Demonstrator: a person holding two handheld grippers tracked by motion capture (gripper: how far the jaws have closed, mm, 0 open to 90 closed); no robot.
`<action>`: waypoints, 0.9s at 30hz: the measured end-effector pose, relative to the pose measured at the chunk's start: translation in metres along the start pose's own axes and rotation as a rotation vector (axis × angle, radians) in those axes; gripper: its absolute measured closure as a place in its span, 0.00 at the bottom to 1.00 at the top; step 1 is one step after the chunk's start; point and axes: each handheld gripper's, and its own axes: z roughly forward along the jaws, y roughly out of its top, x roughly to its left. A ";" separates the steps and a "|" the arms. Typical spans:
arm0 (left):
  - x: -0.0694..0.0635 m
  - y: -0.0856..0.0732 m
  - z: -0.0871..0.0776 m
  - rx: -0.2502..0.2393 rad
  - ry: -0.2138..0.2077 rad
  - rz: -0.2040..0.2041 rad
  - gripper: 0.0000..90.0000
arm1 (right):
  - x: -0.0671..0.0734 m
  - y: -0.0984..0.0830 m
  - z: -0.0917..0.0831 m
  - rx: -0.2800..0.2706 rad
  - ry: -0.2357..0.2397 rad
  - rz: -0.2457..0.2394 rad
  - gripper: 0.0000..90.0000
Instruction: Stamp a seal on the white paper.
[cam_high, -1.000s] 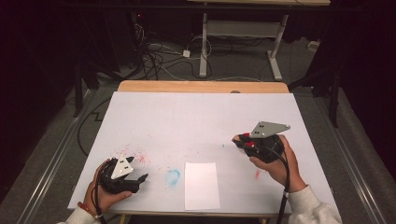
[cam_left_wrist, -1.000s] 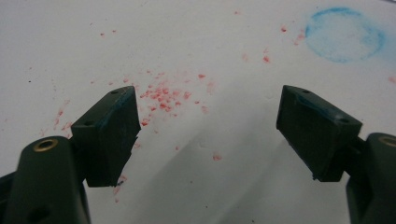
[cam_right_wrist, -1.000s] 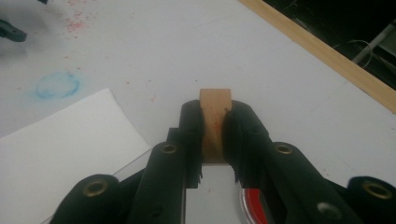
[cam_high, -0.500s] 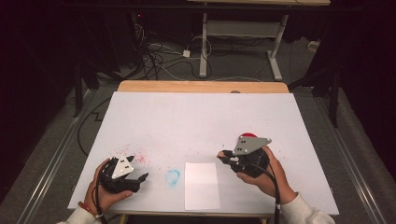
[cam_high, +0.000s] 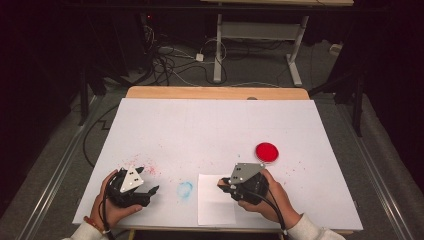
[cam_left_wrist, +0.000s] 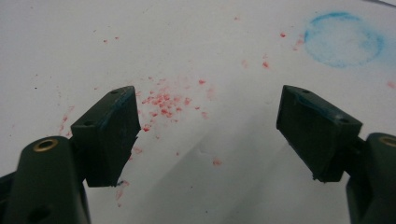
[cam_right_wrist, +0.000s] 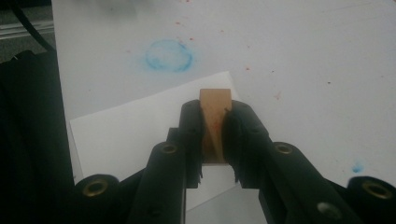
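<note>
My right gripper (cam_right_wrist: 215, 116) is shut on a small wooden block (cam_right_wrist: 215, 103) with a red smear on its side. It hangs over the top right corner of a white paper sheet (cam_right_wrist: 135, 135). In the high view this gripper (cam_high: 223, 184) points left over the sheet (cam_high: 215, 207), held by a hand at the table's near edge. A round red disc (cam_high: 266, 151) lies just behind it to the right. My left gripper (cam_left_wrist: 208, 135) stands open with nothing between its pads, above red specks; in the high view the left gripper (cam_high: 148, 181) rests at the near left.
A blue ring stain (cam_high: 185, 189) marks the white table cover (cam_high: 215, 125) between the two grippers, also in the left gripper view (cam_left_wrist: 343, 38). Red specks are scattered near the left hand. A wooden table edge (cam_high: 215, 93) runs along the back; cables and desk legs lie beyond.
My right gripper has moved left and down, from over the red disc to the paper sheet, and the disc now lies uncovered. The left gripper has stayed put.
</note>
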 end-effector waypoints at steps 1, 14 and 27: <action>0.000 0.000 0.000 0.001 0.000 0.002 0.23 | 0.001 0.000 0.002 0.004 0.003 0.001 0.85; -0.001 0.000 0.000 0.003 -0.001 0.004 0.23 | 0.011 -0.004 0.020 0.060 0.053 -0.033 0.85; 0.000 0.000 0.000 0.005 -0.001 0.005 0.23 | 0.018 -0.007 0.035 0.115 0.086 -0.051 0.85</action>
